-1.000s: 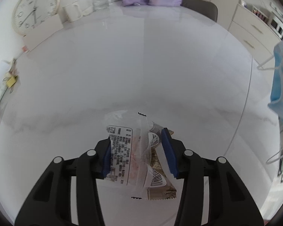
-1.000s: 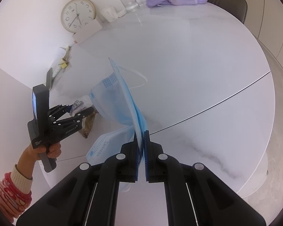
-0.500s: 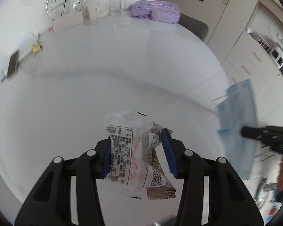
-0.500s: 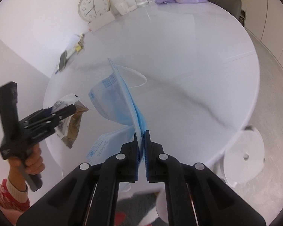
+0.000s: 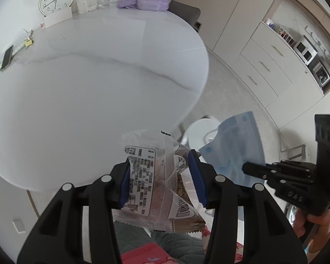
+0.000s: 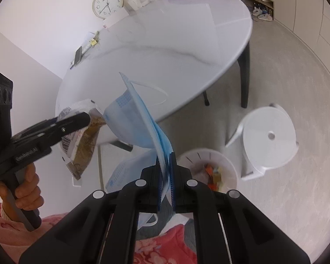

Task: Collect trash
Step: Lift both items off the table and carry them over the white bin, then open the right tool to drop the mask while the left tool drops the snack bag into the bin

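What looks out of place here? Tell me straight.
Nothing stands out. The left tongs grip crumpled snack wrappers, the right tongs pinch a blue face mask, both clear of the table, with the bin below.

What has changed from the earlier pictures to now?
Both tongs left the table and now hang past its edge, over the floor; a white bin with scraps now shows below the right tongs. Unchanged: left tongs grip the snack wrappers, right tongs pinch the blue masks. Nothing was released.
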